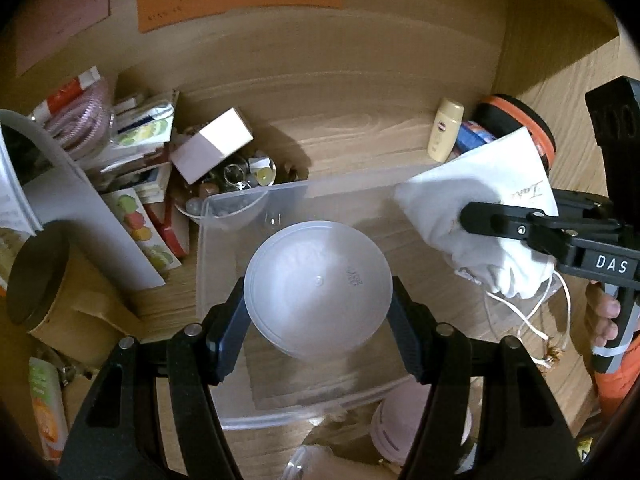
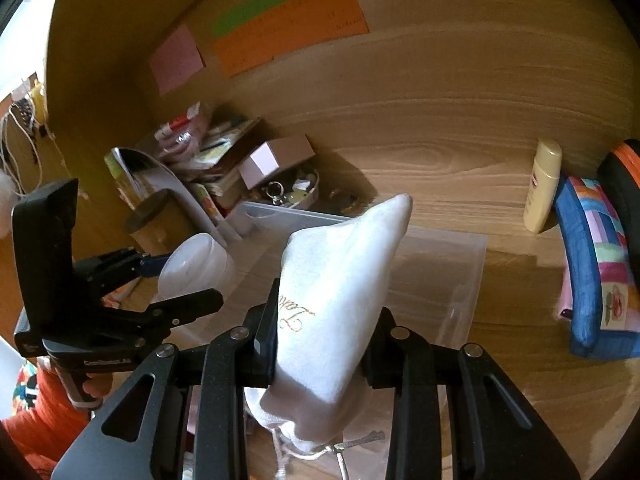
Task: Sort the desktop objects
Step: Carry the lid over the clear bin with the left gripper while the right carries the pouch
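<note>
Left gripper [image 1: 318, 312] pinches a translucent white plastic jar [image 1: 318, 284] across its sides, jaws half spread around it, jar bottom toward the camera. Jar hangs over a clear plastic bin [image 1: 256, 196] that sits on the wooden desk [image 1: 360, 128]. In the right wrist view the jar [image 2: 196, 264] shows just left of the pouch, above the bin's left edge.

Right gripper [image 2: 320, 344] has its jaws nearly pressed together on a white drawstring pouch [image 2: 340, 280] with gold script lettering. Pouch stands up between the fingers, tip pointing away from the camera, drawstrings [image 2: 304, 452] hanging below. From the left wrist view the pouch [image 1: 480, 200] is over the bin's right side, cords [image 1: 532, 320] dangling with small ends.

A hand [image 1: 604, 320] with an orange sleeve grips the right tool's handle.

Around the bin:
- Left, against the back panel: heap of clutter with a small pink-white box [image 1: 212, 144], glass bowl of small items [image 1: 240, 176], fruit-print card [image 1: 144, 232], pink coiled tube [image 1: 80, 120].
- Near left: brown tin with dark lid [image 1: 40, 280], orange-green tube [image 1: 46, 400].
- Right back: cream lotion bottle [image 2: 542, 188], patchwork blue pouch [image 2: 596, 272], black-orange round object [image 1: 520, 120].
- Near edge: pale pink container [image 1: 416, 424], partly hidden.
- Back panel: orange [image 2: 292, 28], green [image 2: 256, 4] and pink paper notes [image 2: 176, 58].
</note>
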The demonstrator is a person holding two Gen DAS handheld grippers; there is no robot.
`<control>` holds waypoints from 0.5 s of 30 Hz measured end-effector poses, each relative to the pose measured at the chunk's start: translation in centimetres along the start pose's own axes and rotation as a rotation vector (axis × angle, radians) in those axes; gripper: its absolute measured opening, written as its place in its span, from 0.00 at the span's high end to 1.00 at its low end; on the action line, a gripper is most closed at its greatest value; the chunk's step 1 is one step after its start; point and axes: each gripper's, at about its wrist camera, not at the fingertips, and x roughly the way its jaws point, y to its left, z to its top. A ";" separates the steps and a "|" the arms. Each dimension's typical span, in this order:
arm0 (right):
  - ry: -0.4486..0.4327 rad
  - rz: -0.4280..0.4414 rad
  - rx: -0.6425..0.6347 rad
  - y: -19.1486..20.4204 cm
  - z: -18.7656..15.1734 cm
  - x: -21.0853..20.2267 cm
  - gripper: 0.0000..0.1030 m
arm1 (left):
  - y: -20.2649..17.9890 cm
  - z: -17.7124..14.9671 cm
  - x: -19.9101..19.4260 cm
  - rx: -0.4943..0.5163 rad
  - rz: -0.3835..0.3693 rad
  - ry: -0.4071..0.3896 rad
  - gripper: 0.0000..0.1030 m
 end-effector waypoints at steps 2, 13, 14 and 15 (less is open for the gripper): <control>0.012 -0.009 -0.012 -0.1 0.1 0.5 0.72 | 0.1 0.2 0.6 -0.001 -0.006 0.017 0.37; 0.076 -0.083 -0.069 0.1 0.4 2.6 0.72 | 0.1 0.7 2.9 0.005 0.004 0.079 0.37; 0.085 -0.098 -0.082 0.1 0.3 2.9 0.72 | 0.0 0.7 3.0 0.008 0.006 0.083 0.37; 0.091 -0.107 -0.090 0.1 0.3 3.0 0.72 | 0.0 0.7 3.0 0.012 0.007 0.091 0.37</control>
